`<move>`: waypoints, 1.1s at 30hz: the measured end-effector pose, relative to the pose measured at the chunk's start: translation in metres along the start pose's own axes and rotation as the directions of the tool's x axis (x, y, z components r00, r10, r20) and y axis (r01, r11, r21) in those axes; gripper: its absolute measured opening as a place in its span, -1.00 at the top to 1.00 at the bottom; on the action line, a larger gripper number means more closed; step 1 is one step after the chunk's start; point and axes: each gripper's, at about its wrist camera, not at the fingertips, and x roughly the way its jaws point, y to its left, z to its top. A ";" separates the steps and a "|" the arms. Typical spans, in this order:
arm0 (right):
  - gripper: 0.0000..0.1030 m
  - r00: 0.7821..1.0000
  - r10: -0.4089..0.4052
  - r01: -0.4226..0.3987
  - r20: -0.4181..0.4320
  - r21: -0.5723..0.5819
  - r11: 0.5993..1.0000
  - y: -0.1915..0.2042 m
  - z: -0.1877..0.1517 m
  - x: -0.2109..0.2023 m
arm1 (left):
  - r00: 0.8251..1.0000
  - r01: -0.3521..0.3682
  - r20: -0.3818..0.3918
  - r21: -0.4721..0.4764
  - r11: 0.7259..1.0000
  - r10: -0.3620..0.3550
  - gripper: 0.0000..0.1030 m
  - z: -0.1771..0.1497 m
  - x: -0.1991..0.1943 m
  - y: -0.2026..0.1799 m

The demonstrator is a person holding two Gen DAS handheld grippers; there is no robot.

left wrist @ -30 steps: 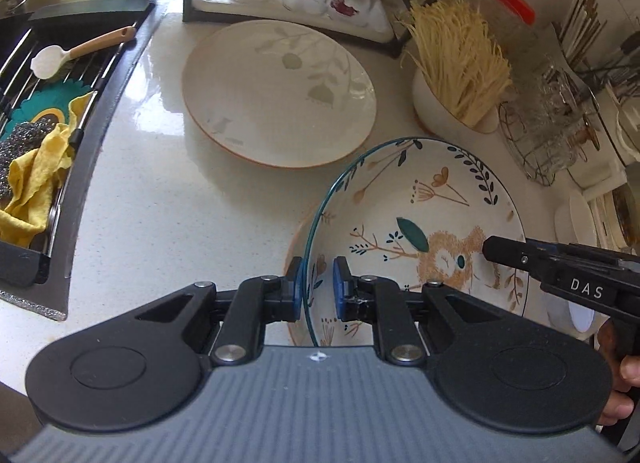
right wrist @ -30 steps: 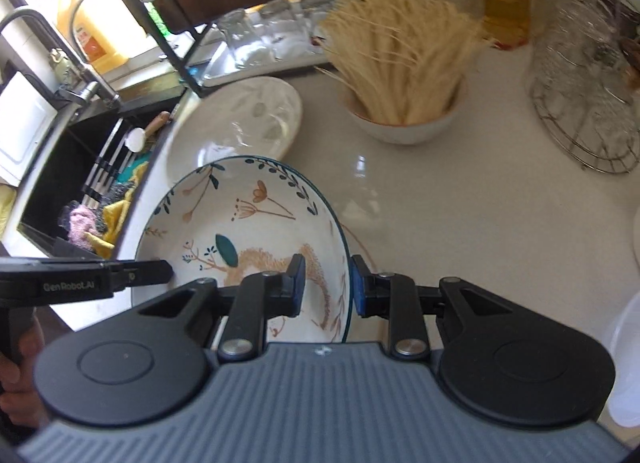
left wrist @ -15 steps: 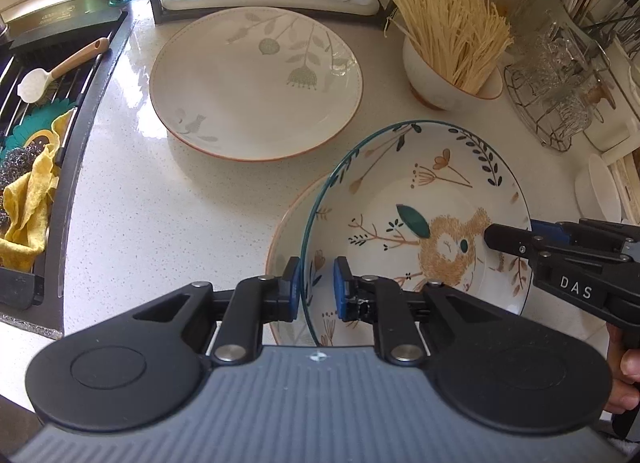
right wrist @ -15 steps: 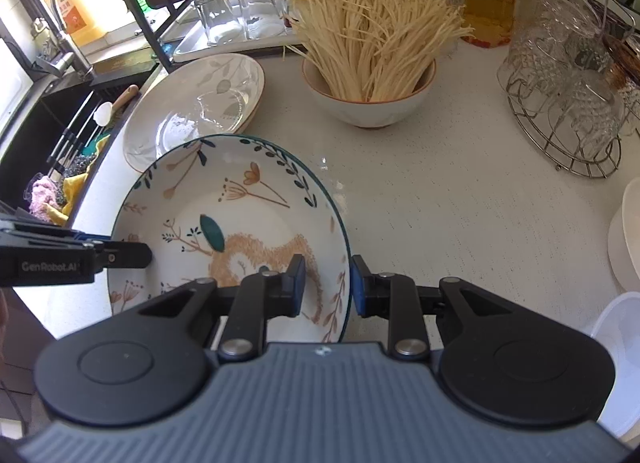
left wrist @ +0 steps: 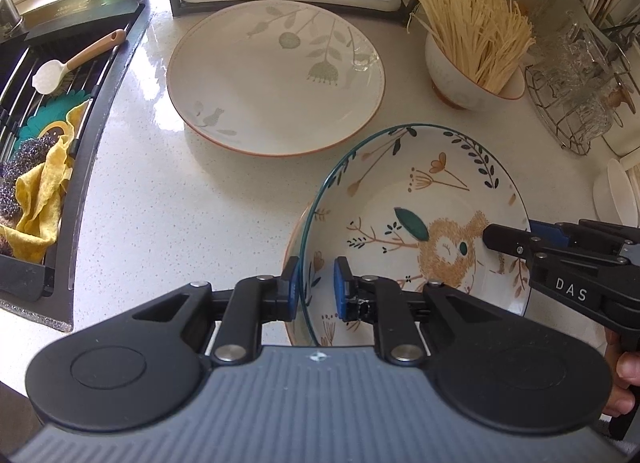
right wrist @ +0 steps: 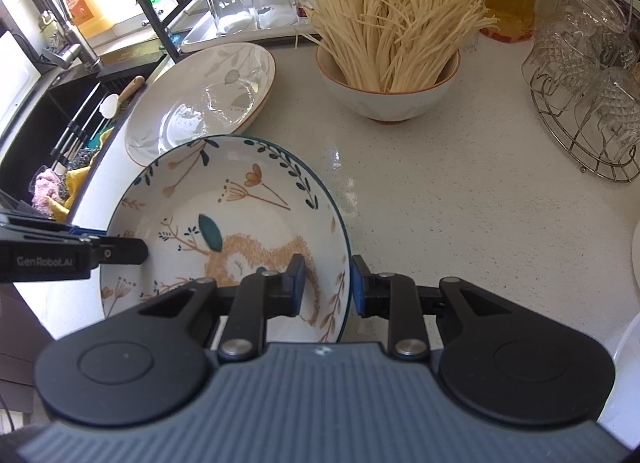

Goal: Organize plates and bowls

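Bear-print bowl (left wrist: 420,223); claw arms read "DAS" (left wrist: 570,293), "GenRobot.AI" (right wrist: 44,262).

Pretty clearly a home kitchen: speckled white countertop (left wrist: 168,223) next to a dark sink (left wrist: 44,111) with a faucet (right wrist: 68,23), scrubbers and a yellow cloth (left wrist: 40,199), upturned drinking glasses (right wrist: 248,3) on a rack tray, and a bowl of noodles (right wrist: 392,47).

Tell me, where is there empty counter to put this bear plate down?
Bare counter lies between the bear plate, the noodle bowl and the wire glass rack. Another patch lies between the sink edge and the leaf plate. The back is crowded.
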 end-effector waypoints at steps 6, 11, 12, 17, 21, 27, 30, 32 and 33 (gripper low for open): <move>0.47 1.000 0.021 -0.021 -0.006 -0.029 0.999 0.000 -0.001 0.001 | 1.000 0.022 -0.020 -0.020 1.000 -0.023 0.36 -0.003 -0.002 0.001; 0.48 0.999 0.022 -0.024 -0.022 -0.065 0.998 0.003 -0.002 0.003 | 1.000 0.026 -0.003 -0.042 0.999 -0.027 0.06 -0.007 -0.010 -0.001; 0.48 0.999 0.021 -0.023 -0.026 -0.067 0.998 0.003 -0.002 0.003 | 1.000 0.026 -0.004 -0.047 0.999 -0.026 0.06 -0.008 -0.010 -0.001; 0.48 0.999 0.031 -0.033 -0.021 -0.061 0.998 0.001 -0.002 0.002 | 1.000 -0.010 -0.014 -0.057 0.998 0.009 0.05 -0.017 -0.013 0.001; 0.47 0.998 0.058 -0.059 -0.017 -0.042 0.997 -0.004 -0.006 0.001 | 1.000 0.001 0.002 -0.051 0.999 -0.001 0.00 -0.021 -0.020 0.001; 0.44 0.995 0.100 -0.100 0.013 0.000 0.995 -0.010 -0.011 -0.007 | 0.998 -0.019 0.057 -0.058 0.998 0.022 0.00 -0.027 -0.032 -0.003; 0.09 0.993 0.114 -0.114 0.015 0.016 0.993 -0.013 -0.013 -0.008 | 0.995 -0.037 0.093 -0.086 0.996 0.045 0.00 -0.031 -0.036 0.000; 0.00 0.992 0.124 -0.124 0.012 0.027 0.992 -0.016 -0.016 -0.009 | 0.991 -0.039 0.123 -0.103 0.994 0.052 0.00 -0.033 -0.037 0.002; 0.02 0.992 0.123 -0.123 0.008 0.029 0.992 -0.016 -0.017 -0.008 | 0.989 -0.045 0.135 -0.106 0.993 0.059 0.00 -0.034 -0.037 0.002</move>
